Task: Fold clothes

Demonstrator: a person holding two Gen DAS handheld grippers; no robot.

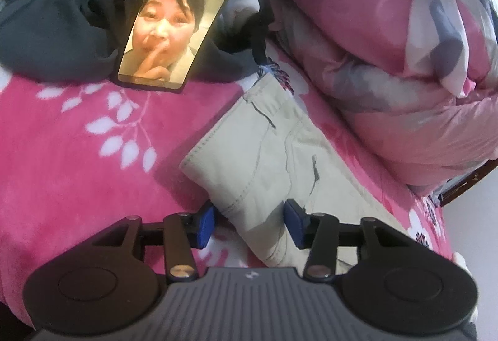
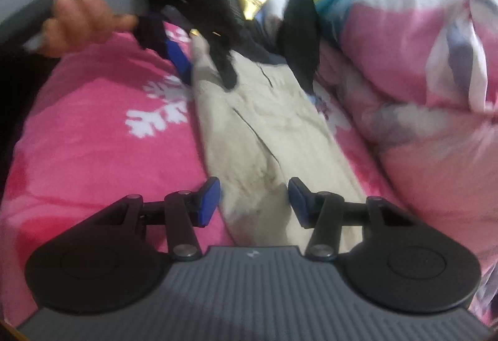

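A bedroom at home: a bed under a pink flowered blanket (image 1: 77,154), a bundled quilt (image 1: 389,45), loose clothes (image 1: 56,30) and a phone (image 1: 183,14)

Pink floral bed (image 1: 77,154), beige trousers (image 1: 280,160), phone (image 1: 183,11), dark clothes (image 1: 56,30), quilt (image 1: 389,45)

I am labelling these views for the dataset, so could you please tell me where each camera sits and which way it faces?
Left wrist: on the left gripper, looking forward and down at the beige trousers on the pink blanket; its own open fingers show.
Right wrist: on the right gripper, facing along the same trousers; its open fingers, the left gripper and the person's hand show.
Shared: trousers, blanket, phone, quilt.
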